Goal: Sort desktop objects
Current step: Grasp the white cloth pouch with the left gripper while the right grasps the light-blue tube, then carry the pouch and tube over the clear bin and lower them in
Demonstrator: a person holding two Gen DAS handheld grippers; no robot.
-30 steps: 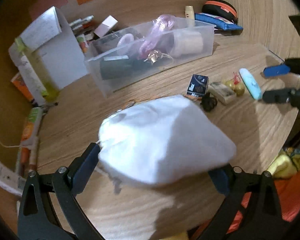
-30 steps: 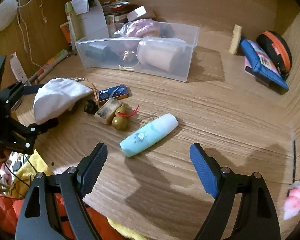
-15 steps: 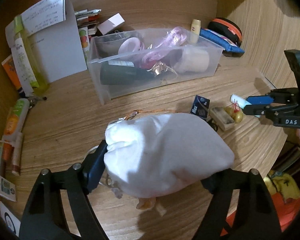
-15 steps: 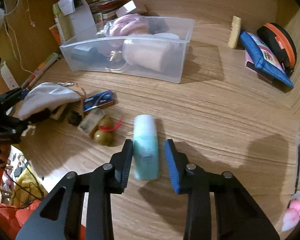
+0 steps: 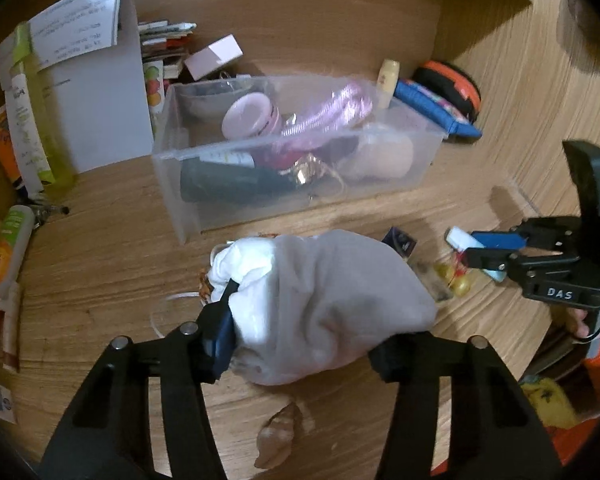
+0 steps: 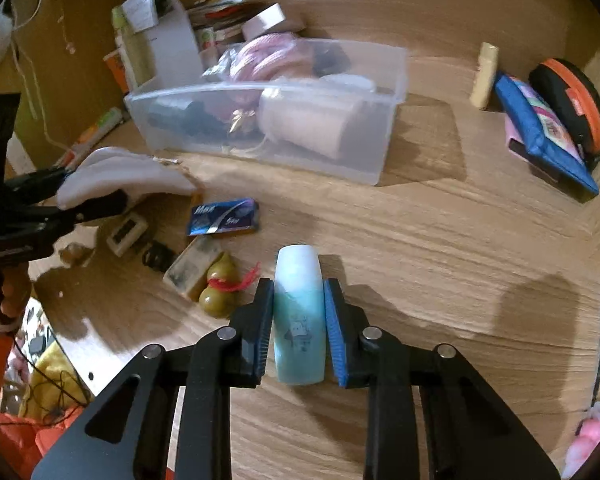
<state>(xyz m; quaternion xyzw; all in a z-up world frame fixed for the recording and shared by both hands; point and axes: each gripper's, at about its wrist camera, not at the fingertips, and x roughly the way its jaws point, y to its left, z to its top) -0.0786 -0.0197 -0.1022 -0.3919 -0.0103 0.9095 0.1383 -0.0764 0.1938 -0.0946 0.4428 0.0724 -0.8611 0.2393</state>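
Right wrist view showed the right gripper [image 6: 299, 330] clamped on a smooth, rounded pale-blue tube [image 6: 299, 312], its ribbed blue pads pressing both sides, the tube low over the wood-grain desk [image 6: 440, 248] near its front edge. Left wrist view showed the left gripper [image 5: 300, 344], whose jaws had just been closing, squeezing a soft, wrinkled white cloth pouch [image 5: 324, 304] near the desk's front edge. Behind both stood a translucent plastic bin [image 6: 268, 128], rectangular and filled with oddments. A glossy blue box [image 6: 224, 216] and an olive gourd charm [image 6: 218, 288] lay between pouch and tube.
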